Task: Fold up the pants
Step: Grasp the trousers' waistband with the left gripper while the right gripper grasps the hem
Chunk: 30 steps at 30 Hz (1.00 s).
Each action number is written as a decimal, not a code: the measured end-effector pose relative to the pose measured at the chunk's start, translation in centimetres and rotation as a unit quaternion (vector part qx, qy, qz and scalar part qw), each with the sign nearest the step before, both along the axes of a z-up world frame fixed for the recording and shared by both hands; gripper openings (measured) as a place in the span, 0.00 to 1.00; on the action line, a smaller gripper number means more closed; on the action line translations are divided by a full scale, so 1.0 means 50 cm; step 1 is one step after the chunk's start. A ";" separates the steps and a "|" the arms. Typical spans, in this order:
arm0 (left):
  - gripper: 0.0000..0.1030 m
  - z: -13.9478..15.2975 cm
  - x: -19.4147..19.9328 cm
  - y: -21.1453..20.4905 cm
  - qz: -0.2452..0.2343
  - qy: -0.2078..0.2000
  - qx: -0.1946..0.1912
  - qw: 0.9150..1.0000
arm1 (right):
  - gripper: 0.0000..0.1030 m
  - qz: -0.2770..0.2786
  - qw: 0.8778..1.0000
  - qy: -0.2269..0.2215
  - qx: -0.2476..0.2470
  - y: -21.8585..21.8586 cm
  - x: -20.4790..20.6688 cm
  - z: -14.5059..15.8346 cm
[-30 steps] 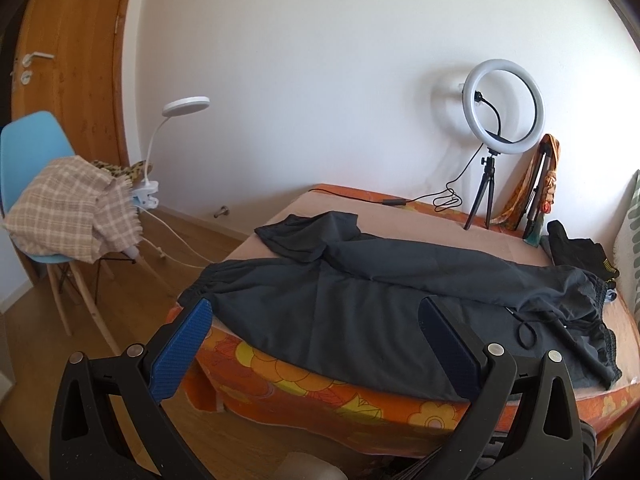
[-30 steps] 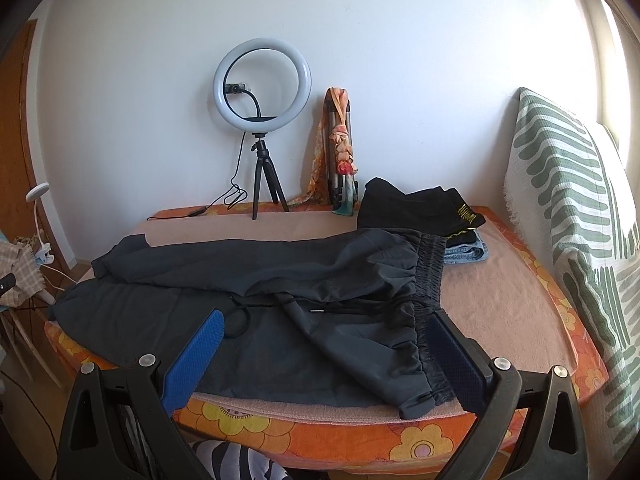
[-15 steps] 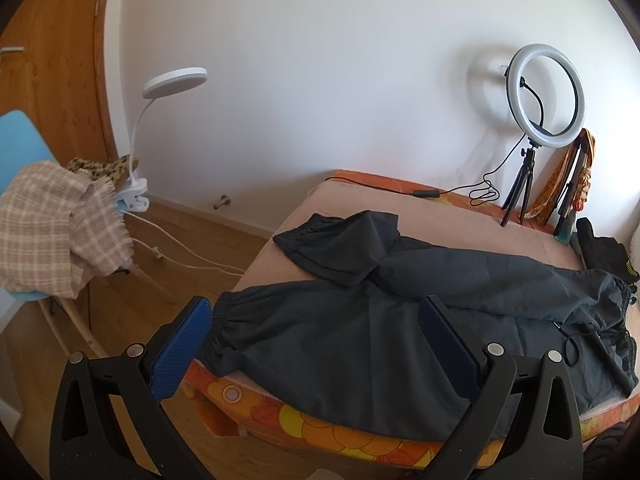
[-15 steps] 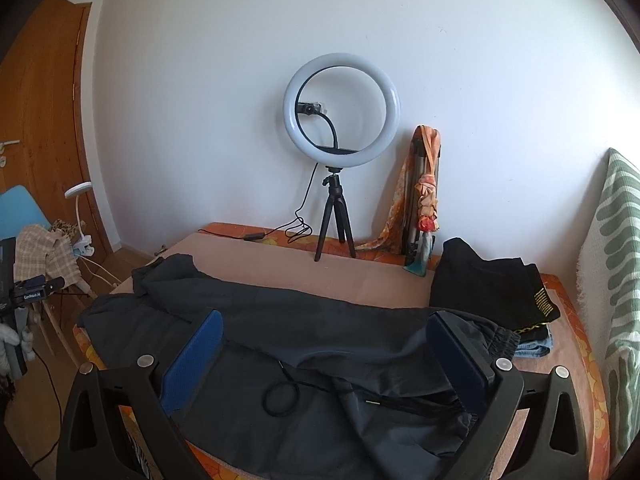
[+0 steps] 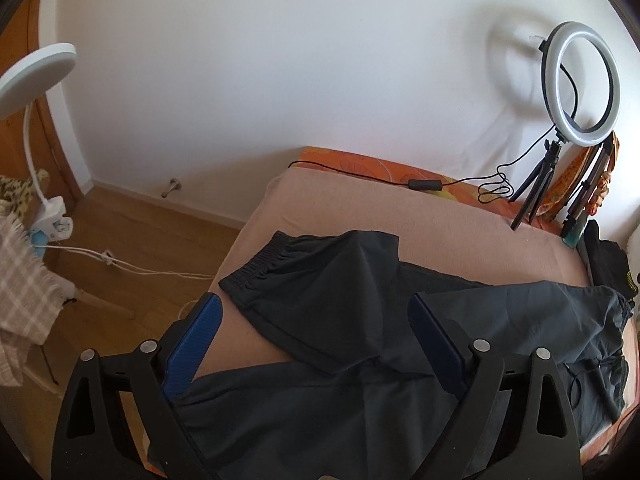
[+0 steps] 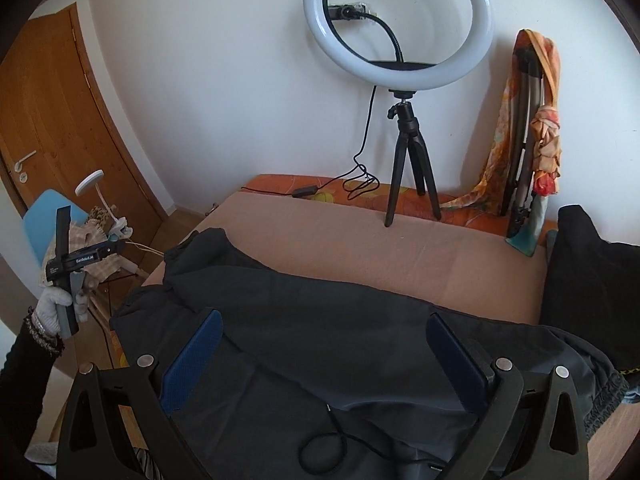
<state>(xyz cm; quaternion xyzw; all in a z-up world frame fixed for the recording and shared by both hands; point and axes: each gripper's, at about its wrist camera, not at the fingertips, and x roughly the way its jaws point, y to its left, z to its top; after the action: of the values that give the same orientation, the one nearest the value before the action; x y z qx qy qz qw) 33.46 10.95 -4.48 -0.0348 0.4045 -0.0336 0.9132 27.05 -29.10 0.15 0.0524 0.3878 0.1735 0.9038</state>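
Dark grey pants lie spread across the bed, legs toward the left and waistband at the right. The far leg's elastic cuff lies on the tan sheet. My left gripper is open and empty, hovering over the leg ends. My right gripper is open and empty above the pants near the drawstring. The left gripper, held in a gloved hand, also shows in the right wrist view.
A ring light on a tripod stands at the back of the bed, its cable trailing left. A folded black garment lies at the right. A chair with plaid cloth and a clip lamp stand left.
Both grippers have moved forward and lower over the bed, closer to the pants. The left one now hangs over the leg cuffs. Both stay open.
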 end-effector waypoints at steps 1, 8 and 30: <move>0.88 -0.009 0.023 0.003 0.003 0.010 -0.003 1.000 | 1.00 0.010 1.000 0.010 0.000 0.006 0.021 -0.014; 0.86 -0.067 0.148 0.017 0.020 0.058 -0.014 0.998 | 0.99 0.039 0.997 0.067 0.001 0.038 0.154 -0.107; 0.87 -0.244 0.326 0.010 0.049 0.152 0.097 0.982 | 0.99 0.104 0.979 0.137 -0.107 0.127 0.310 -0.302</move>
<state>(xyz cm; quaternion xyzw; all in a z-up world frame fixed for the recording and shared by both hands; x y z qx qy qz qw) 49.78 11.47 -16.70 0.0298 0.5375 0.0567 0.8408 42.54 -22.73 -14.96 -0.0614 0.5279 0.2151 0.8193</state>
